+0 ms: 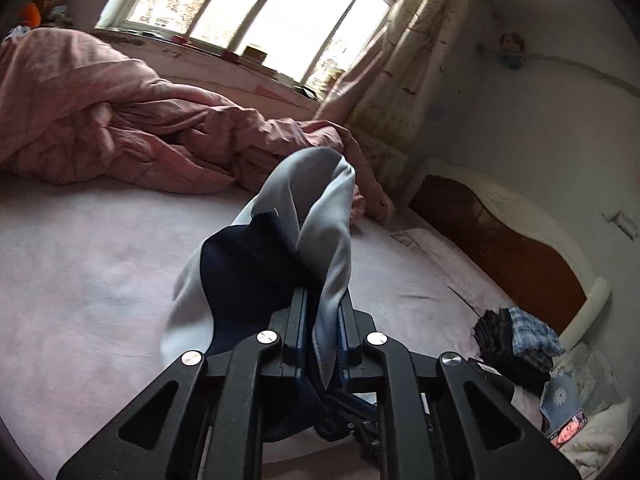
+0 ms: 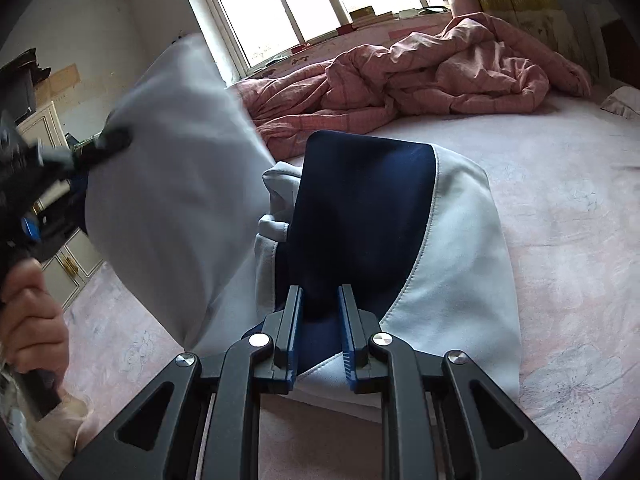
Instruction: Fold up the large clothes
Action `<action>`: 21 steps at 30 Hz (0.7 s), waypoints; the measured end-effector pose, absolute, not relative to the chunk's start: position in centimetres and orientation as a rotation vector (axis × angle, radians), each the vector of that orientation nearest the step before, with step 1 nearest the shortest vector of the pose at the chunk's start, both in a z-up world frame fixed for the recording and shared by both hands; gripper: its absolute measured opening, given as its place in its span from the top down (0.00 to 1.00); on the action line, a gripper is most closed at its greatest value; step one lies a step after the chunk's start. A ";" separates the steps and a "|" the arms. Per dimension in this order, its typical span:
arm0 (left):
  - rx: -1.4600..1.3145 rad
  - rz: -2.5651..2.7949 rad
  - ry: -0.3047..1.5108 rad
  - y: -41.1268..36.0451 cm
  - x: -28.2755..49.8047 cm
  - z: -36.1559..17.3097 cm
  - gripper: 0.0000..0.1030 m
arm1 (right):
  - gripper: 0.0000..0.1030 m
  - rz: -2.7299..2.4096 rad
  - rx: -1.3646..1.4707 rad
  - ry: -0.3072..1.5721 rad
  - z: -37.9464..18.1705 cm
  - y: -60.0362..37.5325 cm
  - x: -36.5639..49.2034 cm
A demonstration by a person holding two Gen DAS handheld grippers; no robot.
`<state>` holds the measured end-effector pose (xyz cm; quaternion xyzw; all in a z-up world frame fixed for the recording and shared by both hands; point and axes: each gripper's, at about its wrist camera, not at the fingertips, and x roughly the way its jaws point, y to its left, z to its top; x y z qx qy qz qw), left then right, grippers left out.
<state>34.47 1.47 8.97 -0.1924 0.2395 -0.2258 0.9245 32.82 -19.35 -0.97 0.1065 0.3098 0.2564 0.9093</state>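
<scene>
1. Left wrist view: the left gripper (image 1: pixel 320 300) is clamped on a fold of the garment (image 1: pixel 288 248), pale grey with a navy panel. The cloth bunches between the two fingers and stands up ahead of them, lifted off the bed (image 1: pixel 100 260). Beyond the cloth lies a crumpled pink quilt (image 1: pixel 120 120), with the window (image 1: pixel 260 8) behind it. To the right of the gripper sits a stack of folded clothes (image 1: pixel 516 340), near the headboard (image 1: pixel 500 240).

2. Right wrist view: the right gripper (image 2: pixel 320 312) grasps the navy part of the garment (image 2: pixel 360 208); cloth fills the gap between its fingers. This end lies on the bed (image 2: pixel 560 220), spreading ahead and to the right. To the left, the left gripper (image 2: pixel 100 144), blurred, holds the grey part raised above the bed, with a hand (image 2: pixel 32 320) on its handle. The quilt (image 2: pixel 420 76) lies far ahead.
</scene>
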 end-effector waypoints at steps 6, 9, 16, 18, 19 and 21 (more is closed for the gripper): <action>-0.234 -0.535 0.554 -9.1 35.4 7.8 1.00 | 0.64 0.467 0.426 0.558 0.7 -24.2 32.6; -0.162 -0.523 0.577 -11.0 35.8 6.0 1.00 | 0.53 0.261 0.517 0.430 1.8 -28.7 31.4; -0.108 -0.312 0.339 -6.0 31.4 8.8 0.44 | 0.53 0.314 0.685 0.510 0.9 -31.8 33.0; -0.036 -0.251 0.275 -5.0 30.2 9.6 0.17 | 0.53 0.308 0.601 0.531 1.2 -30.3 33.1; -0.001 -0.238 0.277 -4.7 29.8 9.5 0.15 | 0.53 0.291 0.534 0.536 1.5 -29.1 33.2; 0.032 -0.260 0.322 -3.9 30.3 9.1 0.13 | 0.53 0.241 0.359 0.545 1.8 -26.5 33.0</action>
